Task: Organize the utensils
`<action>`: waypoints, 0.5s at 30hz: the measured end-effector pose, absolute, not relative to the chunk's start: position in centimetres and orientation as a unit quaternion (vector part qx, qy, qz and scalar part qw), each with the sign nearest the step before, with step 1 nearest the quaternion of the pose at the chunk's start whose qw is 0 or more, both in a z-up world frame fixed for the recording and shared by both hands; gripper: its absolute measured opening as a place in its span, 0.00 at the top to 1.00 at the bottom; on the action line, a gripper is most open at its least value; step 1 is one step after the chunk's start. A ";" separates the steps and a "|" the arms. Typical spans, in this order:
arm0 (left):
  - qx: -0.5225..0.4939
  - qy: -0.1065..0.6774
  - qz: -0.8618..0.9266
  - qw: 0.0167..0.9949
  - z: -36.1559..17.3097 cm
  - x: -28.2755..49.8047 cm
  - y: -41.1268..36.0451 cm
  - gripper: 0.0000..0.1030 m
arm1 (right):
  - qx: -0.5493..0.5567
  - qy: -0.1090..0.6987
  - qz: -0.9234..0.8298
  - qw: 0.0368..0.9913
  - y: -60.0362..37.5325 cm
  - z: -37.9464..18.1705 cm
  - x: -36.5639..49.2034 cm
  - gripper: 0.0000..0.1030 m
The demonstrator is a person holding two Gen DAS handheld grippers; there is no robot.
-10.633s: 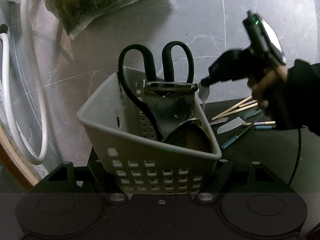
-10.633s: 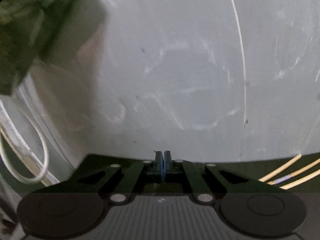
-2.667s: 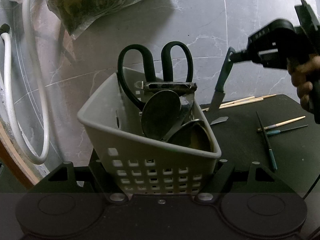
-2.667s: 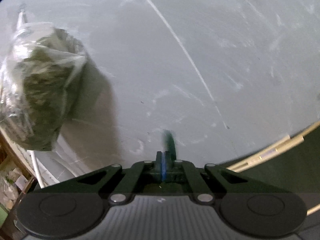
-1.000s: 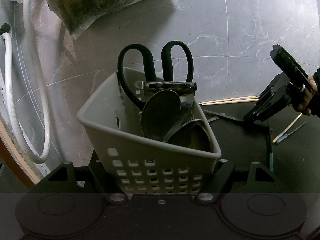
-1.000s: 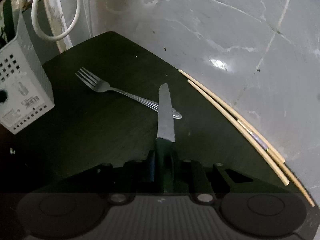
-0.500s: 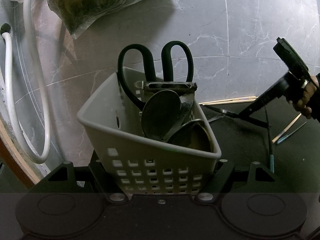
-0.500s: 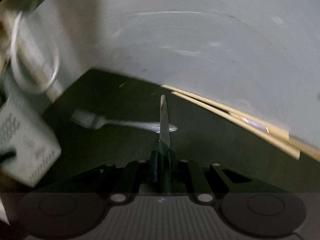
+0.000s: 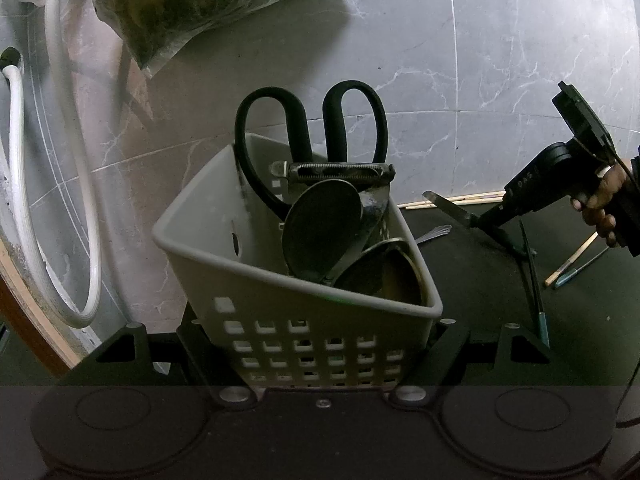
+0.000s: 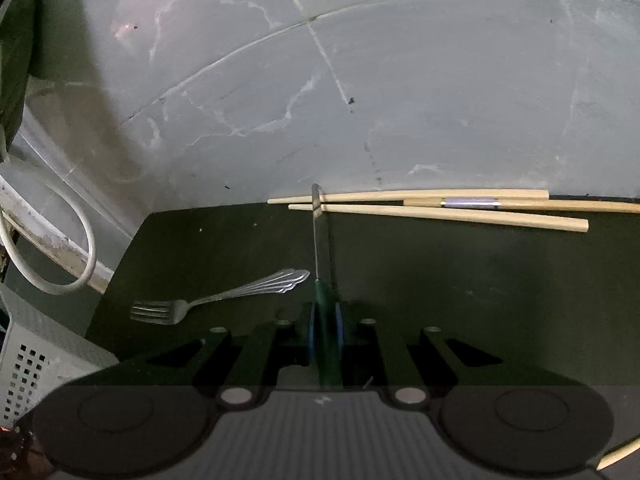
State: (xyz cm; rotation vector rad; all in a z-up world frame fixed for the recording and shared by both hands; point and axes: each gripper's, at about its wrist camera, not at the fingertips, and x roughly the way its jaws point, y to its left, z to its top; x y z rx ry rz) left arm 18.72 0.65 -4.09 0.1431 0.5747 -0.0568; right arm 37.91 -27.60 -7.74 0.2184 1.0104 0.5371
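Note:
My left gripper [image 9: 320, 332] is shut on a pale slotted basket [image 9: 280, 276], one finger against each side. In the basket stand black-handled scissors [image 9: 312, 128], a metal peeler [image 9: 332, 170] and round steel spoons [image 9: 320, 232]. My right gripper [image 10: 324, 320] is shut on the green handle of a table knife [image 10: 316, 232], whose blade is edge-on and points away from me. In the left wrist view that knife [image 9: 444, 206] hangs just above the black mat, tip toward the basket. A steel fork [image 10: 216, 298] lies on the mat to the left of the knife.
Wooden chopsticks [image 10: 440, 204] lie along the mat's far edge by the marble wall. More thin sticks with teal ends [image 9: 534, 280] lie on the mat [image 9: 480, 300]. A white hose [image 9: 84, 200] and a bag of greens [image 9: 192, 0] are at the left. A person's hand [image 9: 604, 204] holds the right gripper.
The right gripper has rolled, turning the knife blade from flat to edge-on, and shifted sideways above the mat. The left gripper and the basket have not moved.

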 end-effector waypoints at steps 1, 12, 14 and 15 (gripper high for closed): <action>0.071 0.283 -0.028 0.956 -4.1 18.7 0.6 0.23 | 0.093 0.476 0.256 0.836 -27.4 -7.7 37.9 0.89; 0.071 0.284 -0.028 0.956 -4.1 18.8 0.7 0.23 | 0.007 0.491 0.253 0.834 -24.3 -7.8 39.1 0.89; 0.071 0.284 -0.028 0.956 -4.1 18.8 0.7 0.23 | 0.007 0.492 0.254 0.833 -24.4 -7.8 39.0 0.89; 0.070 0.284 -0.028 0.956 -4.1 18.7 0.7 0.23 | 0.016 0.493 0.253 0.833 -24.5 -7.8 39.0 0.89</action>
